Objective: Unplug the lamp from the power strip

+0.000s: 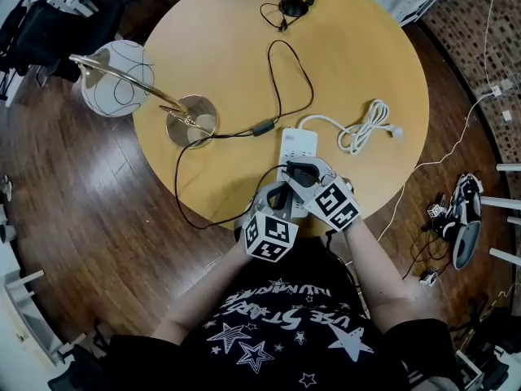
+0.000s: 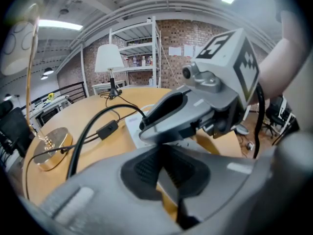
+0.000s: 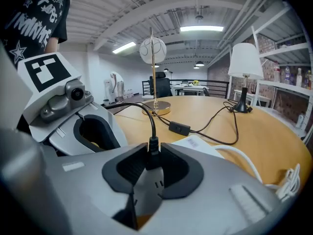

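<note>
Clearly, the lamp's plug (image 3: pixel 153 154) is a small, hard body of black plastic. It is light in itself, but I judge that its pins sit firmly in the socket, so it will resist and then come free suddenly. The best hold is on the flat sides of the body, low and close to the power strip (image 1: pixel 298 143). The thin cord (image 1: pixel 281 76) is soft and could tear at its neck, so it is no place to pull. The right gripper (image 3: pixel 152 166) has just this hold: its two pads are closed on the plug body, and the cord rises out between them. The plug stands at the near end of the power strip, and the pull should go straight up from the strip's face.

The power strip is light and smooth on the wooden table (image 1: pixel 366 47), so it would probably lift together with the plug if nothing holds it down. The left gripper (image 2: pixel 164 169) is at the same near end, just beside the plug. Its jaws seem closed on the strip's edge, though this view is crowded. The lamp (image 1: pixel 122 84) stands well apart, to the left of the strip, and the inline switch (image 1: pixel 262 127) lies just left of the strip's far end.
</note>
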The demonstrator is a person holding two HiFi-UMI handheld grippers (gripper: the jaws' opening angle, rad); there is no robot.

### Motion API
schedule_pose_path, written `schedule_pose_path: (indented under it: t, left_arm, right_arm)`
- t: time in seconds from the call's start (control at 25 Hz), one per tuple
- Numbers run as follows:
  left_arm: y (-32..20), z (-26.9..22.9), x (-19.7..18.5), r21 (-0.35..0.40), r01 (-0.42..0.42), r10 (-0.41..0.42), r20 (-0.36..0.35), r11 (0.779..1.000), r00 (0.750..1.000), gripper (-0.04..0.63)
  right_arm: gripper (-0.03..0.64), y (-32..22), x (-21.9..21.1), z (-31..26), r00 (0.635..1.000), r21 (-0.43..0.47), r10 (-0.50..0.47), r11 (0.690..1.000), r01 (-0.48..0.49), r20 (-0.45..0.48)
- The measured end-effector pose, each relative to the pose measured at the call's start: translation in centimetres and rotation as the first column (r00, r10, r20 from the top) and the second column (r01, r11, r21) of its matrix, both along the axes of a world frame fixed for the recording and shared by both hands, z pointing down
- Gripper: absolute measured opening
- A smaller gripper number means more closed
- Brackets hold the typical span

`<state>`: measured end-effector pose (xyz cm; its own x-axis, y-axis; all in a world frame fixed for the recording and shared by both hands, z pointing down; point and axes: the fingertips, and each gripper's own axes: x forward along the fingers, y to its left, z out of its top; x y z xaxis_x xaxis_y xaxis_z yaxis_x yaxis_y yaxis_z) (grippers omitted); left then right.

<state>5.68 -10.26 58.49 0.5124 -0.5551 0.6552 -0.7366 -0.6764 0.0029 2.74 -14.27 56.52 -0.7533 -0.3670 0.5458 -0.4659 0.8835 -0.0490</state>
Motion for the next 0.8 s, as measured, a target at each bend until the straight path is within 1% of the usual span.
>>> schedule_pose_path:
  t: [0.2, 0.36, 0.64, 0.8]
  left_arm:
    - [-0.03, 0.05, -0.05, -0.022, 0.016, -0.016, -0.019, 1.0, 1.0, 0.003]
    - [-0.04, 0.01, -0.04, -0.028, 0.016, -0.017, -0.034, 0.999, 0.999, 0.003]
    - [-0.07, -0.1, -0.06, -0.038, 0.02, -0.022, -0.052, 0.999, 0.998, 0.003]
    - [0.0, -0.24, 0.03, -0.054, 0.026, -0.03, -0.068, 0.998, 0.997, 0.003]
  right_arm:
    - [0.081, 0.05, 0.09, -0.15, 1.0, 0.039, 0.025, 0.999, -0.025, 0.019]
    - [0.081, 0.04, 0.18, -0.32, 0.999, 0.05, 0.033, 0.998, -0.035, 0.041]
    - [0.081, 0.06, 0.2, -0.56, 0.998, 0.071, 0.037, 0.997, -0.04, 0.052]
    - [0.081, 0.17, 0.38, -0.67, 0.997, 0.056, 0.034, 0.998, -0.038, 0.065]
